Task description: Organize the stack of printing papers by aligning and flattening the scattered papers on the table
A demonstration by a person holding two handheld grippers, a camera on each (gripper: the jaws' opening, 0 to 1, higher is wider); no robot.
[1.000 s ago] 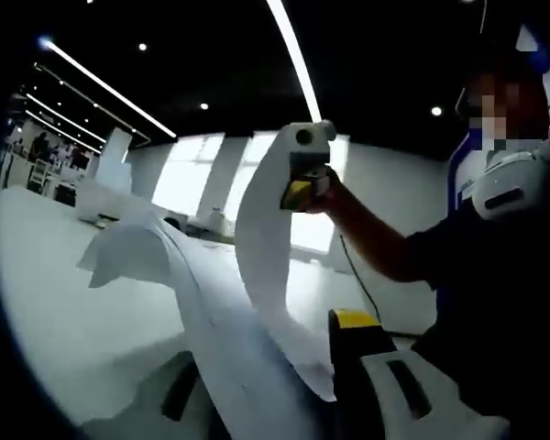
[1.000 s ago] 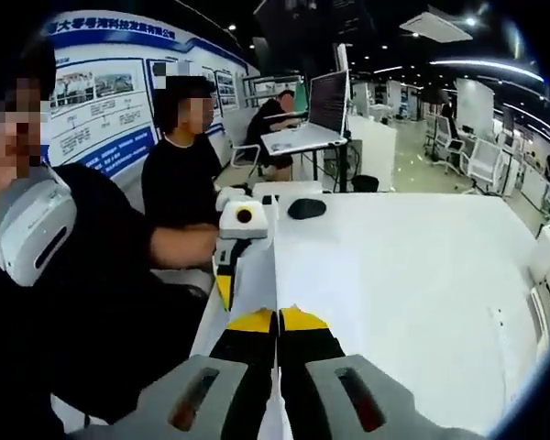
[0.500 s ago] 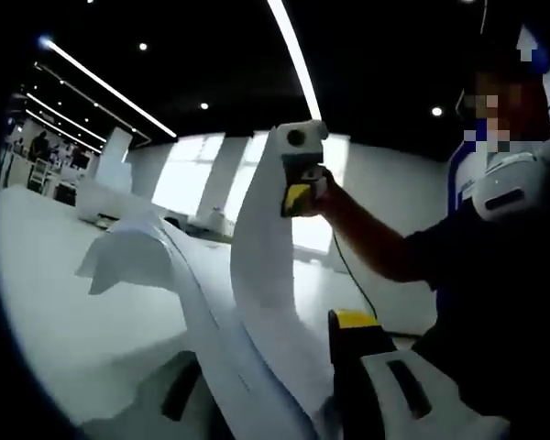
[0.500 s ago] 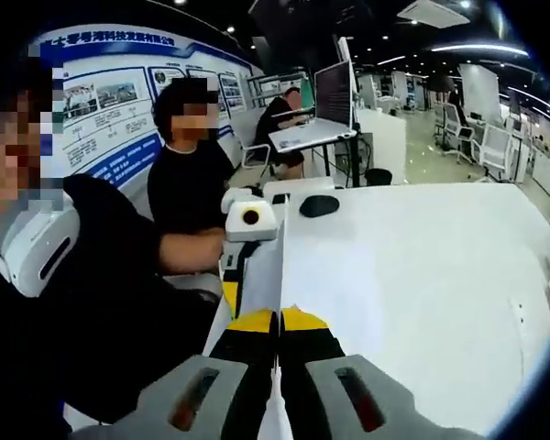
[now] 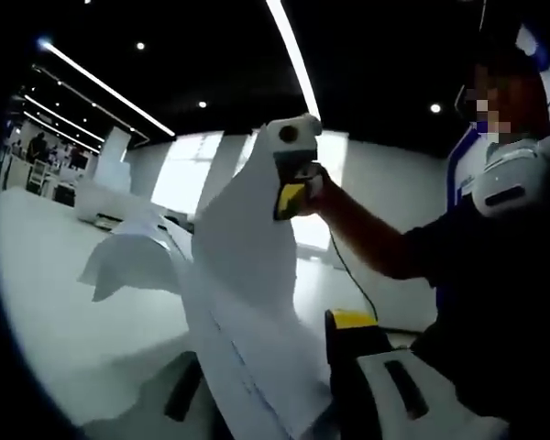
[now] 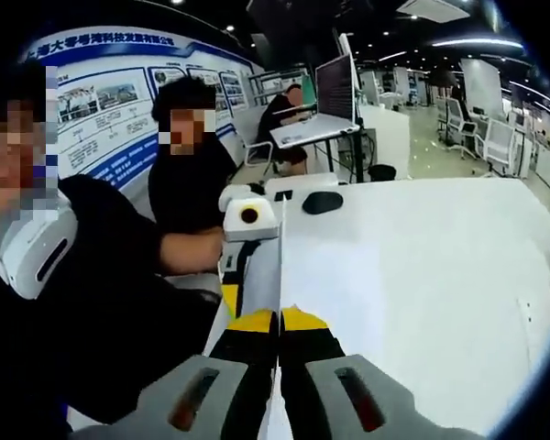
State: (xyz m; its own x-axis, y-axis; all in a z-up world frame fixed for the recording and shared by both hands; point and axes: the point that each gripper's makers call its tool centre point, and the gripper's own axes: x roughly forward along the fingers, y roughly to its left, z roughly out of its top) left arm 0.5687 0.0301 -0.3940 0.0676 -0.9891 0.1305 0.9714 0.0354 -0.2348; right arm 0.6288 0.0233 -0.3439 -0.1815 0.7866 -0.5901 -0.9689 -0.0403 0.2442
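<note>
The right hand-held gripper point(image 6: 277, 321), with its yellow tips pressed together, is clenched on the edge of the white printing papers point(image 6: 412, 293). In the right gripper view the thin paper edge runs straight up from between the two jaws. The sheets spread out wide and flat to one side of that edge.

The left hand-held gripper point(image 6: 231, 291) shows farther along the same paper edge, held by a person's hand point(image 6: 197, 246). It also has yellow tips, and they grip the papers there.

In the left gripper view, the white printing papers point(image 5: 243, 302) rise up in a big curved sheet between that gripper's own two jaws. One grey jaw sits on one side and one yellow-tipped jaw on the other, with the paper squeezed between them. A loose corner of paper flops out to the side. The right hand-held gripper point(image 5: 289, 197) pinches the high end of the sheet, so the papers hang in the air above the white bench point(image 5: 64, 312).

A small black oval thing point(image 6: 322, 202) lies on the far part of the white bench point(image 6: 422, 197). A person in a black top point(image 6: 188, 188) sits close to the bench.
</note>
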